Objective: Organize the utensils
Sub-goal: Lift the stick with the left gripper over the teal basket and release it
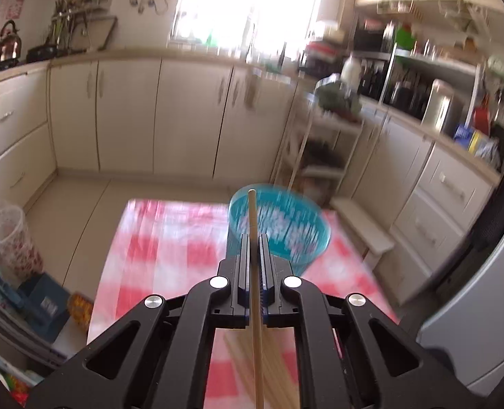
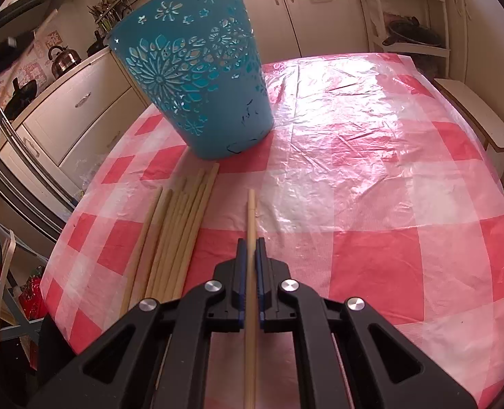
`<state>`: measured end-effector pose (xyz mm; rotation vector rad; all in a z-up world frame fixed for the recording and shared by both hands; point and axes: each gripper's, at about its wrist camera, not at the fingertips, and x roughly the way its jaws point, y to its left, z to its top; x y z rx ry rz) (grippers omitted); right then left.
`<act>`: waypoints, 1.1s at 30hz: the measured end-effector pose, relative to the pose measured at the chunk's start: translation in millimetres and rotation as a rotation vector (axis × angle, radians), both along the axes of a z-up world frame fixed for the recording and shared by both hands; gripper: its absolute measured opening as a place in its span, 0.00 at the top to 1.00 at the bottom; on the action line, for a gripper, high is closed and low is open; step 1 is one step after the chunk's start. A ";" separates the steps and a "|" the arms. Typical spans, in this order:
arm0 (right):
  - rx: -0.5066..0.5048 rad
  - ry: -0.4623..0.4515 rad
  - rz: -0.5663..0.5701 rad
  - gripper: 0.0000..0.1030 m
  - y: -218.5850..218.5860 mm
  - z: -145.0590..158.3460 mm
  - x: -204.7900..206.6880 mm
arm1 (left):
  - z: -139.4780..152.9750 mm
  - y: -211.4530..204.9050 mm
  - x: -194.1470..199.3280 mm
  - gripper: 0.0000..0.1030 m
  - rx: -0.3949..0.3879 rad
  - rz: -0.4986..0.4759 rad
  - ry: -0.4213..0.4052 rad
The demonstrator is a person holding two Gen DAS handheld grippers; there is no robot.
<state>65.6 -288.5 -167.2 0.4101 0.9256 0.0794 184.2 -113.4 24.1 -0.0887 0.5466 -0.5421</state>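
Nearest the right wrist lens, the right claw (image 2: 251,243) is clenched on a single pale wooden chopstick (image 2: 251,272), its blue-lined jaws pressed against the stick from both sides; the stick runs straight along the middle of the view, its far end poking out past the fingertips and hanging over the red-and-white checked bench (image 2: 371,177), which is covered in a crinkled clear plastic sheet. Just left of that claw a loose bundle of chopsticks (image 2: 173,235) lies flat on the bench, the sticks side by side and roughly parallel, their far ends reaching close to the base of a turquoise basket (image 2: 197,78). That basket stands upright on the bench near its far left part, its wall pierced with flower-shaped cut-outs. From the left wrist view the left claw (image 1: 254,238) is likewise clamped on one chopstick, a second stick (image 1: 254,272), gripped between closed jaws, with its tip showing in front of the basket's open mouth (image 1: 279,225), which is blurred here. Beneath this claw more chopsticks (image 1: 276,368) show on the checked cloth. Cream kitchen cabinets (image 1: 183,116) line the room behind, and a kettle (image 1: 7,45) sits on the far worktop at upper left.
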 end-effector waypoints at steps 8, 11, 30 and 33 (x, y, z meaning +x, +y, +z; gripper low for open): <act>0.066 -0.004 -0.009 0.95 -7.5 -2.3 -2.7 | 48.4 -27.3 40.6 0.96 -0.169 0.036 -0.173; 0.082 -0.003 -0.010 0.94 -9.3 -2.8 -2.8 | 48.2 -42.7 63.7 0.96 -0.204 0.060 -0.206; 0.035 0.028 0.020 0.94 -6.5 2.6 1.2 | -42.3 -77.7 100.6 0.59 0.041 0.136 -0.087; 0.008 0.037 0.033 0.91 -3.8 4.0 1.4 | -40.0 -53.3 79.3 0.39 0.022 0.185 -0.091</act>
